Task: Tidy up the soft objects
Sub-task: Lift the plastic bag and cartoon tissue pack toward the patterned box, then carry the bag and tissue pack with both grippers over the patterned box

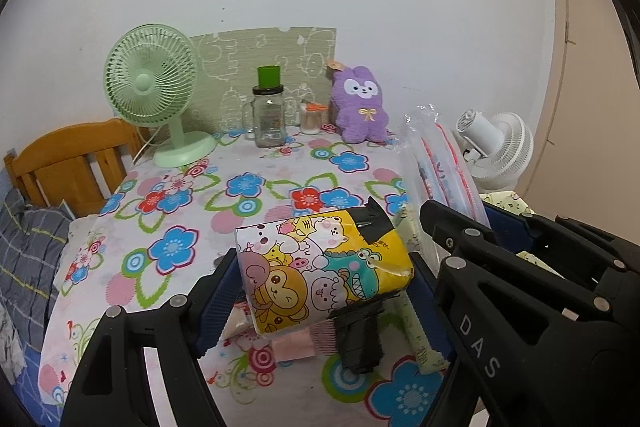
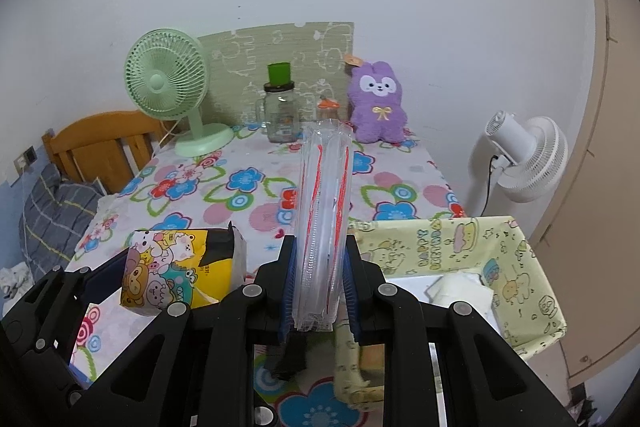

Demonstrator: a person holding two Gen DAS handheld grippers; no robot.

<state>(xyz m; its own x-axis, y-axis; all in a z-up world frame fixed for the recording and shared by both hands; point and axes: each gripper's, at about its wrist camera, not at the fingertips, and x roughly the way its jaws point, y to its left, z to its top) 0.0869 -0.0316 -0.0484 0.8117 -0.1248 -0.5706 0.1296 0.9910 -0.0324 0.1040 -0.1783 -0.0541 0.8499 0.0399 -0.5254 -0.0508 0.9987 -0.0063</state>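
We hold two things above the flowered desk. Our left claw is clamped on a soft tissue pack printed with cartoon animals and patched with black tape; its blue pads press the pack's two ends, and the pack hangs tilted, clear of the cloth. Our right claw is closed on a clear plastic packet with red lines, which stands upright between the narrow jaws. Just to the right of that claw a pale yellow fabric bin sits at the desk's near corner, something white lying inside. At the far edge stand a green fan, a glass jar with a green cap, and a purple plush rabbit, well apart from both claws.
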